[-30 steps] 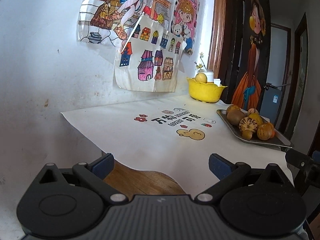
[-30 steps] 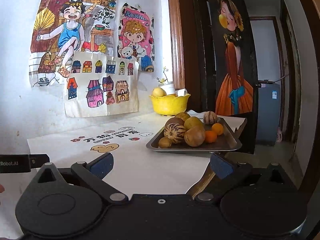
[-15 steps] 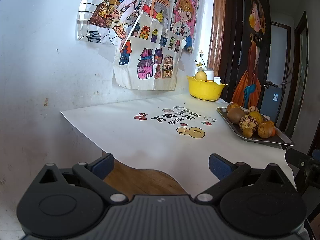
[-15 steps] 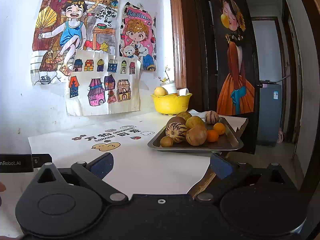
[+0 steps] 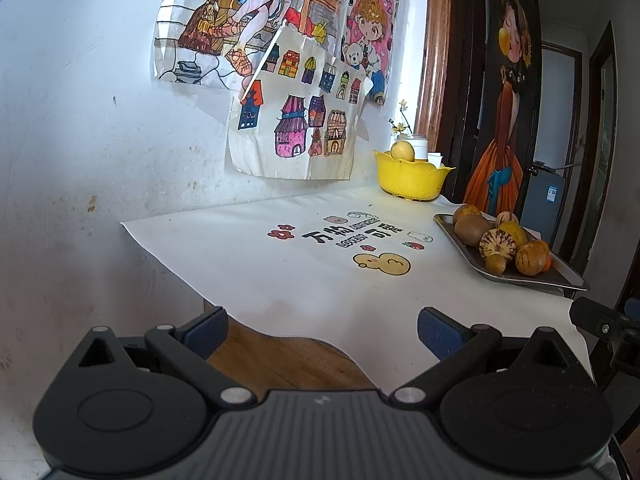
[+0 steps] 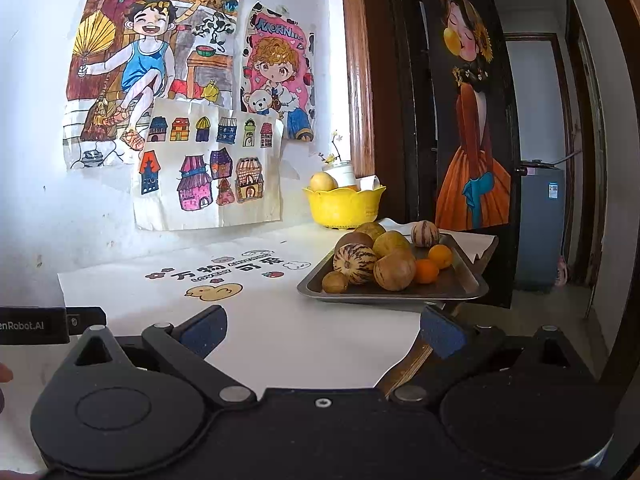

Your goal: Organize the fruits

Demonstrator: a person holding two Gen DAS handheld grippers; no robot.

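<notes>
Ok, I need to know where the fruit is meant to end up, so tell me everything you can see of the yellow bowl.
The yellow bowl looks like glossy plastic, with a wavy, petal-like rim that flares into points. It stands upright at the far end of the white tablecloth, close to the wall, beyond the metal tray and apart from it. One pale yellow round fruit shows above its rim. A white jar stands just behind; whether they touch cannot be told.

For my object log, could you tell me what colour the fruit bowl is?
The bowl is bright yellow, clearest in the right wrist view.
</notes>
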